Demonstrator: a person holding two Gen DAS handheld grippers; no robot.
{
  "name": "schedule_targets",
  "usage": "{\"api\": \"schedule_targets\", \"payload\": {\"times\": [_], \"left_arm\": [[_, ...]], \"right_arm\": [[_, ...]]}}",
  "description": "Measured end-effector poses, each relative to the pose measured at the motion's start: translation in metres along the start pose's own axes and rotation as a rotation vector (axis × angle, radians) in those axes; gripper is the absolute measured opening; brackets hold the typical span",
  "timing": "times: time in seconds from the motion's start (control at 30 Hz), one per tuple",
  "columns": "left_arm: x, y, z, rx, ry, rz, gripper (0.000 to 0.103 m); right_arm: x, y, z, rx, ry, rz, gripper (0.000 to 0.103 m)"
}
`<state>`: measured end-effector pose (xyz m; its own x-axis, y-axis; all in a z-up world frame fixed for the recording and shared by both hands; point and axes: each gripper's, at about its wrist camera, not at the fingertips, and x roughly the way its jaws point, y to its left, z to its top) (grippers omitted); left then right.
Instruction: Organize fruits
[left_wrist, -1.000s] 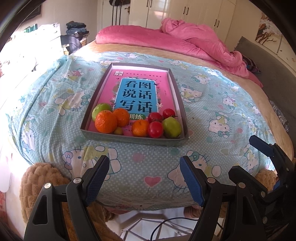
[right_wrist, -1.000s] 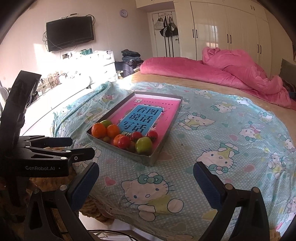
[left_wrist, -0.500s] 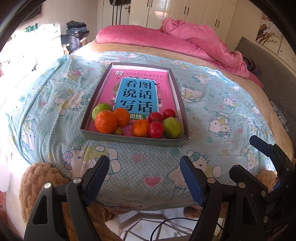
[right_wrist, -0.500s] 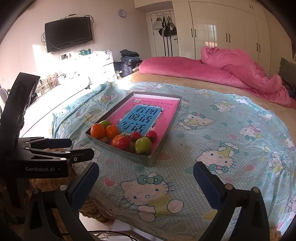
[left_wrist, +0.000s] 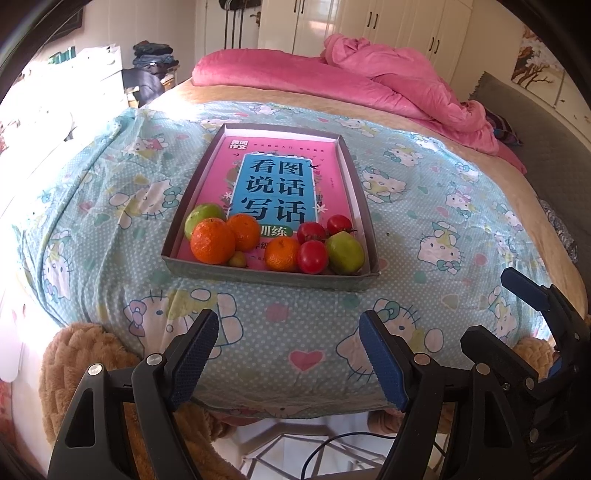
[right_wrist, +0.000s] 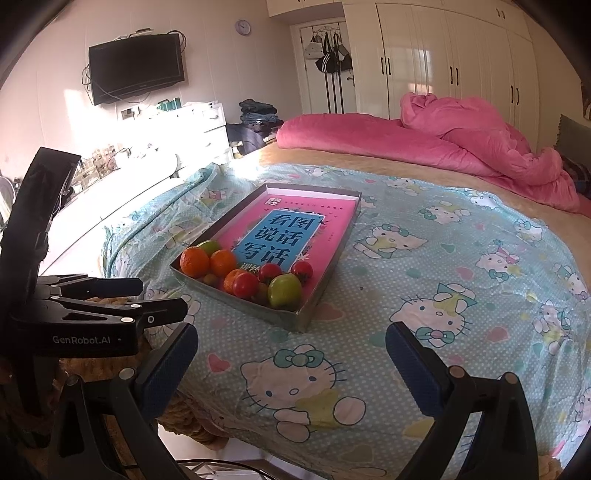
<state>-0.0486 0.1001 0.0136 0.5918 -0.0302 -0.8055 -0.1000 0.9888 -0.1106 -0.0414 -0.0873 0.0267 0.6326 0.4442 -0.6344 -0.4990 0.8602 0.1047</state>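
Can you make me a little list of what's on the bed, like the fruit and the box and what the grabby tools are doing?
surface: bed with cartoon-cat sheet
container: shallow box, pink book lying inside
oranges: three, near end of box
red tomatoes: three
green fruits: two big, one small
left tool: open, empty, short of the box
right tool: open, empty
far end: pink quilt

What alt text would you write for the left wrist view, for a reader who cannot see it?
A shallow grey tray on a cartoon-cat bedsheet holds a pink book and, at its near end, oranges, tomatoes and green fruits. The left tool hangs open and empty in front.
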Motion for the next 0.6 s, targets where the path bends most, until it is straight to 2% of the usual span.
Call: {"api": "schedule_targets", "payload": {"times": [0.6], "left_arm": [[-0.0006, 0.002, 0.0002, -0.006, 0.001, 0.01, 0.08]], "right_arm": [[-0.0006, -0.0022, 0.0005, 0.003, 0.001, -0.002, 0.103]]}}
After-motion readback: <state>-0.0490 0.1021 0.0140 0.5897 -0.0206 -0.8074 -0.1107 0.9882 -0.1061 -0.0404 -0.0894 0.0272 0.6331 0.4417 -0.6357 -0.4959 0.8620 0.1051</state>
